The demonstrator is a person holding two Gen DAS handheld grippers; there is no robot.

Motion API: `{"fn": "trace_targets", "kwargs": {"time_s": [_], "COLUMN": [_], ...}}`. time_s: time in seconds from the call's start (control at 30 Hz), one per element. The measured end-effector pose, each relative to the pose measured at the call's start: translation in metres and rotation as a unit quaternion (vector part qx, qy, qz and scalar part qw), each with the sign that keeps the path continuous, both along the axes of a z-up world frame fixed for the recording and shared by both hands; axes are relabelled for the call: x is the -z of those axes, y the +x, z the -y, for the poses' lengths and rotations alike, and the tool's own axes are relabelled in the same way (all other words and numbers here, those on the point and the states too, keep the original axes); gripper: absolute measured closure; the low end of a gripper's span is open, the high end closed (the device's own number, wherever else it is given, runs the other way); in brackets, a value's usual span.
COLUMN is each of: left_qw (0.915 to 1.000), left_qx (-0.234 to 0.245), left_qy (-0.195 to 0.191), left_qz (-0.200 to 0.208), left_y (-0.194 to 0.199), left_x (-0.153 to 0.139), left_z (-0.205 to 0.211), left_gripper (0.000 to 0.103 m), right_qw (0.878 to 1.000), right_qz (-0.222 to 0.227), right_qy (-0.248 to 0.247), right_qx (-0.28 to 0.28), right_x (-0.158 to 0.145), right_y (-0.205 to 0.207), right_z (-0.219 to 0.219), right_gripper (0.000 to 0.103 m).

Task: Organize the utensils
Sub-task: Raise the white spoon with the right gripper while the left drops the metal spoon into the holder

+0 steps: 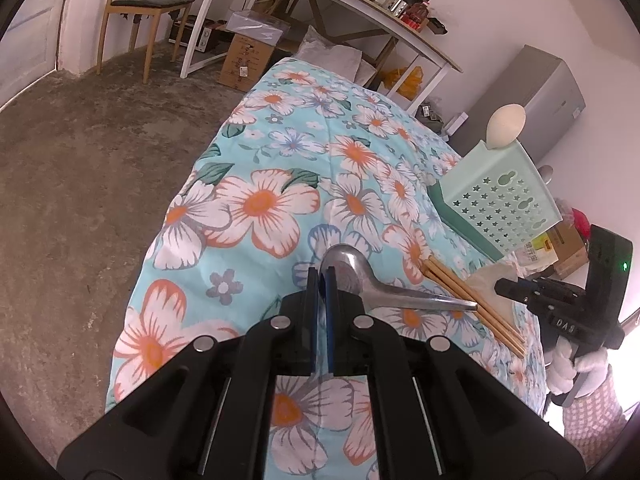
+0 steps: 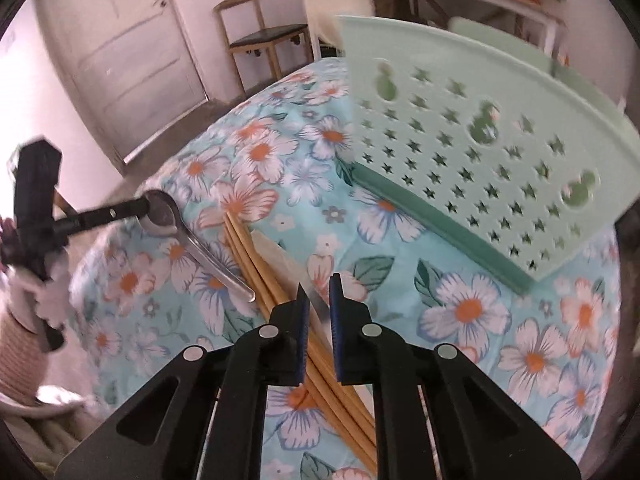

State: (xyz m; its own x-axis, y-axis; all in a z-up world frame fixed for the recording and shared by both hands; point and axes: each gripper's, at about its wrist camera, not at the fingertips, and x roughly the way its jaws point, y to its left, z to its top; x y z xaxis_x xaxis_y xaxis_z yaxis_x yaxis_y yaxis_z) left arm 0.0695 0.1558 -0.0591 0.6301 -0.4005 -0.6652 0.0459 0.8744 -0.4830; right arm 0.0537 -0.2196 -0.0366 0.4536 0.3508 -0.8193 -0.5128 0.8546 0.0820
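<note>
Your right gripper (image 2: 318, 300) hangs over the chopsticks (image 2: 256, 264), fingers narrowed either side of them but not visibly pressing. The bundle's long axis runs from centre-left to the bottom of the right wrist frame, beside the spoon (image 2: 192, 236). Your left gripper (image 1: 320, 280), fingers shut with nothing between them, touches the spoon's bowl.

One metal spoon (image 1: 352, 276); one bundle of chopsticks (image 1: 472, 300); one green rack (image 1: 500, 200).

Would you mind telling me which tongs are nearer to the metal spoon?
Left. The left tongs sit at the metal spoon bowl, whether gripping it is unclear; the right tongs hover over the chopsticks beside its handle.
</note>
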Motion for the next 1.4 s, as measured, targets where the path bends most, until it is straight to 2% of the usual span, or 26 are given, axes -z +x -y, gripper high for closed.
{"fn": "trace_targets", "kwargs": {"time_s": [0.2,0.33,0.53,0.7,0.87,1.0,1.07,1.17,1.27,1.33,1.4], "left_qw": [0.9998,0.999,0.9952,0.9897,0.9796,0.9673,0.9601,0.9455,0.9318,0.9167,0.9084], "left_qx": [-0.008,-0.016,-0.018,-0.012,0.004,0.014,0.017,0.01,-0.001,-0.01,-0.009], "left_qy": [0.013,0.017,0.029,0.016,-0.006,0.0,0.019,0.091,0.14,0.178,0.192], "left_qz": [0.011,0.038,0.092,0.142,0.201,0.253,0.279,0.312,0.335,0.358,0.371], "left_y": [-0.007,-0.018,-0.036,-0.047,-0.049,-0.04,-0.032,-0.018,0.0,0.01,0.015], "left_x": [-0.01,-0.03,-0.07,-0.107,-0.152,-0.189,-0.207,-0.226,-0.235,-0.242,-0.247], "left_z": [0.003,0.003,0.007,0.011,0.021,0.04,0.055,0.087,0.114,0.135,0.148], "left_gripper": [0.101,0.103,0.102,0.102,0.102,0.102,0.102,0.102,0.102,0.102,0.102], "right_qw": [0.996,0.992,0.984,0.975,0.962,0.95,0.945,0.938,0.934,0.933,0.932], "right_qz": [0.081,0.112,0.157,0.192,0.224,0.243,0.249,0.255,0.26,0.26,0.258], "right_qy": [-0.027,-0.031,0.002,0.027,0.072,0.108,0.133,0.161,0.171,0.176,0.181], "right_qx": [0.024,0.045,0.079,0.107,0.141,0.16,0.168,0.173,0.176,0.177,0.178], "right_x": [-0.015,-0.03,-0.057,-0.079,-0.104,-0.121,-0.129,-0.139,-0.142,-0.14,-0.137], "right_y": [-0.016,-0.02,-0.035,-0.045,-0.06,-0.069,-0.071,-0.071,-0.069,-0.067,-0.065], "right_z": [-0.002,0.007,0.03,0.046,0.069,0.087,0.097,0.111,0.12,0.122,0.124], "right_gripper": [0.098,0.099,0.099,0.099,0.099,0.099,0.099,0.099,0.099,0.099,0.099]}}
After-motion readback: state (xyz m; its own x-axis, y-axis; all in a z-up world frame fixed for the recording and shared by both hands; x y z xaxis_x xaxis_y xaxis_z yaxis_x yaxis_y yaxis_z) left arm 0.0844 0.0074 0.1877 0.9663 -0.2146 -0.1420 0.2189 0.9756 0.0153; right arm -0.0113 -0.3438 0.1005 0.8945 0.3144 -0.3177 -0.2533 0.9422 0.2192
